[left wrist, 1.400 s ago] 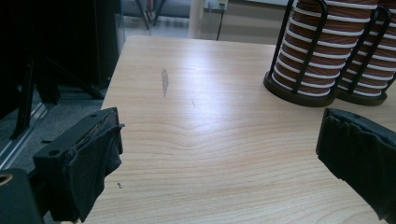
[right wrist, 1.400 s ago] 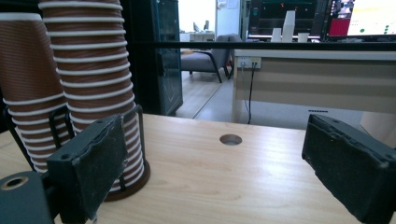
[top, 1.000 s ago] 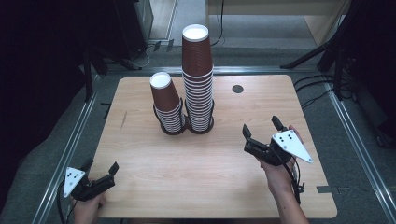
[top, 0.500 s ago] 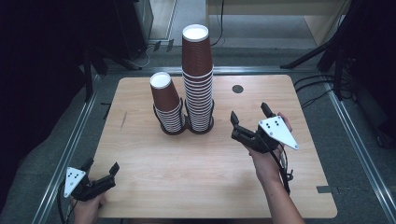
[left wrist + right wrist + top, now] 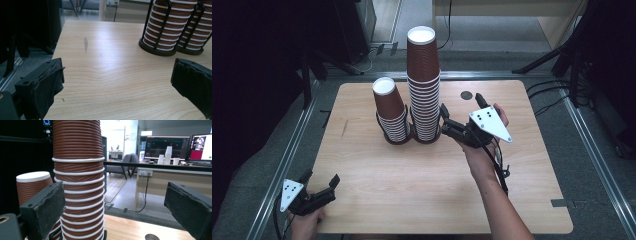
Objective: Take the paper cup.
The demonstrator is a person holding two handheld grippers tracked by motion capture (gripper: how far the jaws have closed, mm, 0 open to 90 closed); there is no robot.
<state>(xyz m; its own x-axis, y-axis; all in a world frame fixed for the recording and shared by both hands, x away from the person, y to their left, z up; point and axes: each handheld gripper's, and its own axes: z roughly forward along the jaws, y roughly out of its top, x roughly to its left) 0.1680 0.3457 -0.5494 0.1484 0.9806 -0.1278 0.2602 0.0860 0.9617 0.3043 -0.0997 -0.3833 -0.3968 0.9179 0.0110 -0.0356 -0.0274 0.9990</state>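
Two grippers worked at a light wooden table (image 5: pixel 362 165) that carried two stacks of brown paper cups. At the far left, near the table's front left corner, the left gripper (image 5: pixel 319 186) sat low in the person's left hand (image 5: pixel 304 225), its jaws spread wide with nothing between them. In the left gripper view those jaws framed bare wood, a faint grey smudge (image 5: pixel 85 44) on the tabletop ahead, and the black wire holders (image 5: pixel 160 37) at the stacks' bases up at the right.

Moving rightward, the shorter cup stack (image 5: pixel 390 112) stood upside down in its round black holder near the table's middle, toward the far edge. Just beside it on the right, with the two holders touching, rose the taller cup stack (image 5: pixel 424 85), its white bottom facing up.

Right of that, the right gripper (image 5: pixel 462 114) was held by the person's right hand (image 5: pixel 484 145), jaws parted and empty, one tip close beside the taller stack's lower cups; whether it touched them could not be told. Its grey three-cornered plate (image 5: pixel 490 124) faced up. In the right gripper view the taller stack (image 5: pixel 78 182) stood just past the left jaw, not between the two. A small dark round hole (image 5: pixel 466 95) marked the tabletop beyond the gripper. Farther off in that view stood a desk with monitors (image 5: pixel 166 145) and white cups (image 5: pixel 168 155).
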